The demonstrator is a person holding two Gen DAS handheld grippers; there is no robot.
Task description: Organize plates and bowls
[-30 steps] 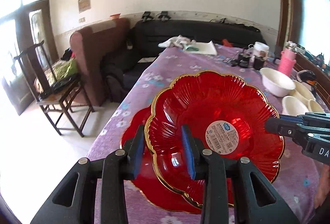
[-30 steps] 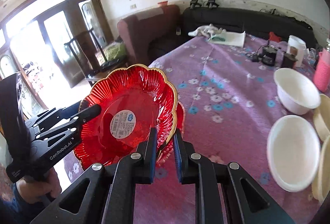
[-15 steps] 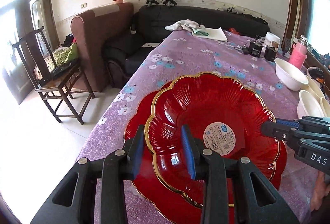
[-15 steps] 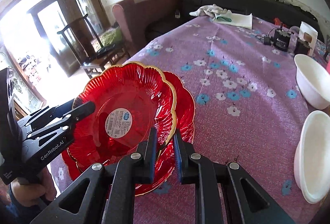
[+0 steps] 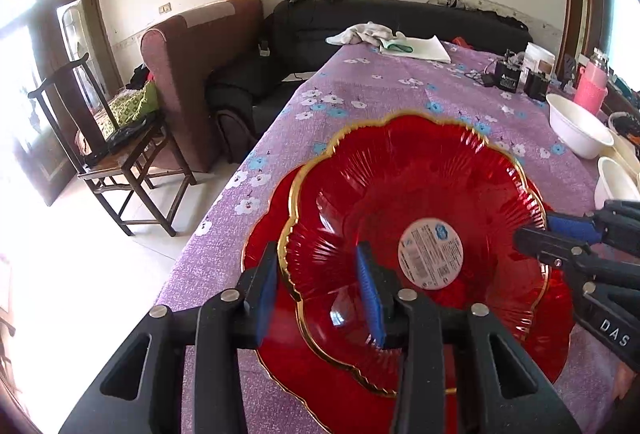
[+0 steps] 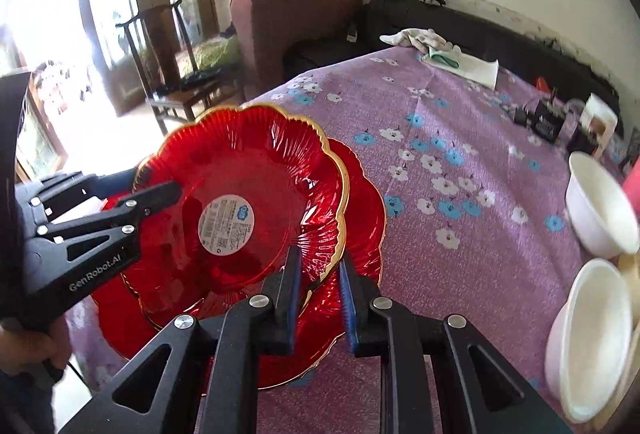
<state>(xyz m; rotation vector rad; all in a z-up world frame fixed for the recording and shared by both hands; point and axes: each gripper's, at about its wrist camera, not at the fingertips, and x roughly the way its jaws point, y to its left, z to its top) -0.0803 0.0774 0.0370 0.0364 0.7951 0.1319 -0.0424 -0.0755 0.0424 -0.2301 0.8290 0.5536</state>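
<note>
red upper plate (image 5: 420, 194) now sits lower on the bottom plate (image 5: 272, 318). left gripper (image 5: 318, 294) and right gripper (image 6: 320, 288) are opening, rim between loosening jaws: stacking nearly finished.

The scalloped plate (image 5: 400, 202) is lying on the larger plate (image 5: 272, 362) near the table (image 5: 400, 90) edge. My left gripper (image 5: 318, 294) and right gripper (image 6: 320, 294) are straddling opposite rims, jaws opening. Bowls (image 6: 600, 202) are sitting to my right.

Red ribbed plate (image 5: 420, 202), gilt scalloped rim, centre frame. Purple tablecloth (image 5: 400, 94), white and blue flowers. White bowl (image 5: 580, 132), right edge.
</note>
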